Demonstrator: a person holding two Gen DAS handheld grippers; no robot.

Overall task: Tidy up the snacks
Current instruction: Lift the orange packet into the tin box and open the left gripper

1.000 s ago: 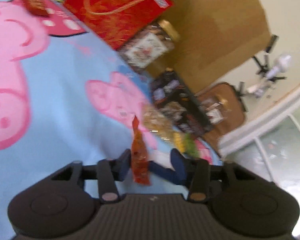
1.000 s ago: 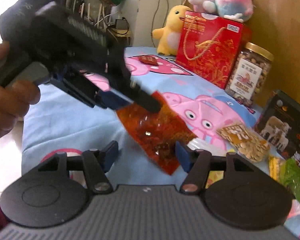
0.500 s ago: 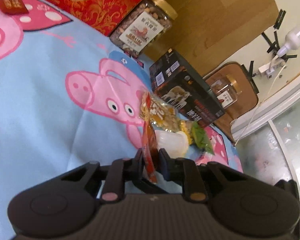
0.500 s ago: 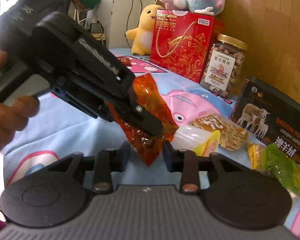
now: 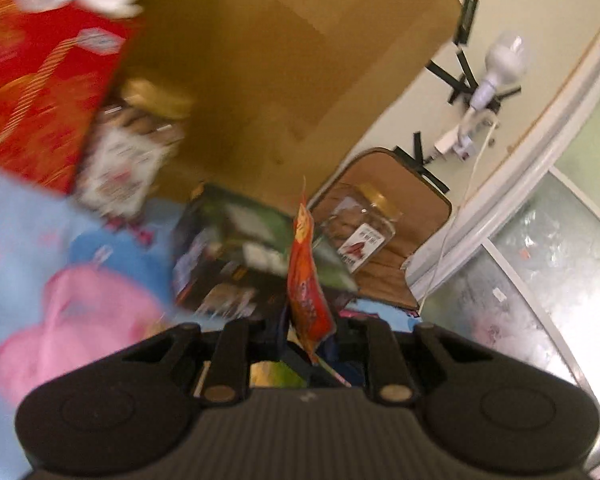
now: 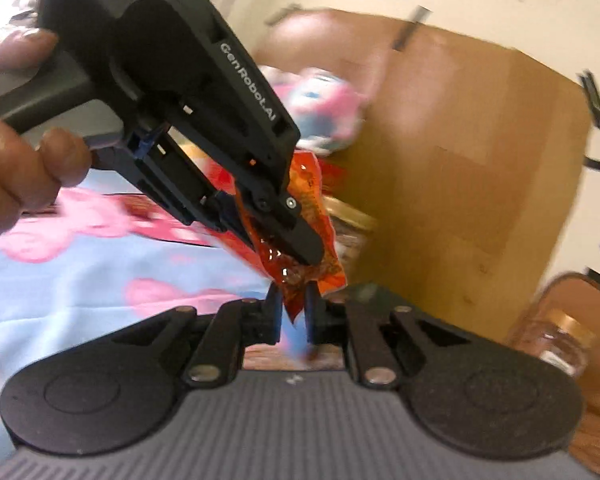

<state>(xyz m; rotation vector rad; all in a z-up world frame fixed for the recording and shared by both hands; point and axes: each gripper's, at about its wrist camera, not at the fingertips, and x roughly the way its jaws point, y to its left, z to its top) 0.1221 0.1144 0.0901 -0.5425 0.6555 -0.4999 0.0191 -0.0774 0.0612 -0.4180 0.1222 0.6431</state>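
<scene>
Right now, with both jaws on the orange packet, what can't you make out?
- Orange snack packet, right wrist view: middle hidden by the left gripper; print unreadable.
- Packet's lower edge, left wrist view: hidden behind the gripper body.
- Red gift box and nut jar, left wrist view: motion blur, labels illegible.
- Right gripper: pinches the packet's bottom corner only.

Plush toy (image 6: 320,108) against wooden headboard (image 6: 472,152); lamp (image 5: 500,60) on wall.

Orange-red snack packet (image 6: 300,216), crinkled, held aloft, pinched at both ends
</scene>
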